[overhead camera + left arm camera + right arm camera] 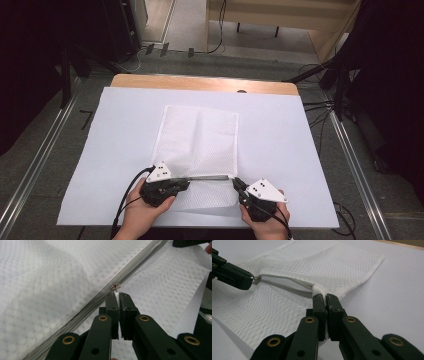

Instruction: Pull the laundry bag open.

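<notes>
High view puts a white mesh bag (pixel 200 145) flat on the white sheet (pixel 280 150) that covers the worktop (pixel 200 82), roughly midway across and nearer the person's edge. Its long axis runs from that near edge toward the far one, with the far corners square and the near end draped toward the person. A grey zipper (pixel 207 177) crosses the bag's near part from side to side, at right angles to the long axis. The left gripper (pixel 184 182) sits at the zipper's left end, held in the left hand (pixel 142 212); in the left gripper view its jaws are pressed together on a small white tab just behind the metal zipper slider (pixel 115 286). The right gripper (pixel 235 182), held in the right hand (pixel 267 225), meets the bag at the zipper's right end; in the right gripper view its jaws are clamped on the white fabric edge (pixel 320 291) there. That same view shows the zipper parted into two grey lines between the two grippers, the mesh lifted slightly along it.
</notes>
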### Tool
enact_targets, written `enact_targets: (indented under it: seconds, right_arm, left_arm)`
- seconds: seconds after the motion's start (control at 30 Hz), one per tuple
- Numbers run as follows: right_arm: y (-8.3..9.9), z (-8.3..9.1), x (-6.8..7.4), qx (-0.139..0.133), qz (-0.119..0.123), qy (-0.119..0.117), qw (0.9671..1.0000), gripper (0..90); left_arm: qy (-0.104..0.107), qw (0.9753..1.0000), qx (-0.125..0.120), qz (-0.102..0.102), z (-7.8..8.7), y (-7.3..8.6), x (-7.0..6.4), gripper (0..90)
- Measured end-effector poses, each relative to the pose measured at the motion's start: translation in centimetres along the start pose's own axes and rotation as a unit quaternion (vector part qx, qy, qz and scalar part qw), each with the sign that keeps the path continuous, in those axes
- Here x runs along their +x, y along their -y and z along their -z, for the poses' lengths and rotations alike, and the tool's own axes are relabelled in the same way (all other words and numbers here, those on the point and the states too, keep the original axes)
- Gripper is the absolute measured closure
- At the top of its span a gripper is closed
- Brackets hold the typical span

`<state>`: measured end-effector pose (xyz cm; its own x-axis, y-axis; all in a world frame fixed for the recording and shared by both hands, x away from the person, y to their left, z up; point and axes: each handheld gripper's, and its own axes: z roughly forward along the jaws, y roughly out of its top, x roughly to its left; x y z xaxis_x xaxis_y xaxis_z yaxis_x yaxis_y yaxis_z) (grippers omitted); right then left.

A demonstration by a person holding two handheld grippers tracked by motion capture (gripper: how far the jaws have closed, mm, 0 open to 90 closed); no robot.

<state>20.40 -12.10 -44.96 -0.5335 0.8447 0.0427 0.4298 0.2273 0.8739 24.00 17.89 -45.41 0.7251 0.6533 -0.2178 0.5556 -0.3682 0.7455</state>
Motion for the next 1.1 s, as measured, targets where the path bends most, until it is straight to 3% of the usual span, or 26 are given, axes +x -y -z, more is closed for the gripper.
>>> enact_targets:
  seconds: [0.2,0.3,0.33,0.53,0.67,0.77,0.9,1.03,1.1]
  right_arm:
    - [0.0,0.2,-0.3,-0.001,-0.007,0.005,1.0,88.2]
    - [0.0,0.3,-0.7,-0.003,-0.01,0.009,0.9999,88.2]
    - [0.0,0.4,-0.8,-0.003,-0.013,0.011,0.9999,88.3]
    - [0.0,0.5,-0.9,-0.005,-0.012,0.014,0.9998,88.2]
    - [-0.1,0.6,-0.8,-0.005,-0.005,0.02,0.9998,88.3]
    - [-0.2,0.6,-0.8,-0.005,-0.005,0.021,0.9998,88.3]
    - [-0.1,0.6,-0.8,-0.002,-0.001,0.023,0.9997,88.3]
    - [-0.2,0.6,-0.6,-0.002,0.006,0.026,0.9997,88.3]
    - [-0.2,0.7,-0.6,-0.002,0.005,0.023,0.9997,88.3]
  left_arm:
    - [-0.011,0.9998,-0.001,0.018,1.1,0.6,1.3,87.8]
    - [-0.023,0.9996,-0.001,0.018,1.7,0.9,1.7,87.8]
    - [-0.025,0.9993,-0.001,0.027,2.4,1.2,2.3,87.8]
    - [-0.046,0.9982,0.01,0.037,3.6,2.4,3.7,87.8]
    - [-0.064,0.9972,0.017,0.034,4.5,2.9,4.3,87.8]
    - [-0.063,0.9968,0.02,0.044,5.0,3.4,4.8,87.8]
    - [-0.085,0.9957,0.021,0.033,5.7,3.6,5.0,87.8]
    - [-0.087,0.9955,0.023,0.029,5.9,3.8,5.0,87.8]
    - [-0.066,0.9965,0.01,0.05,6.2,4.0,5.3,87.7]
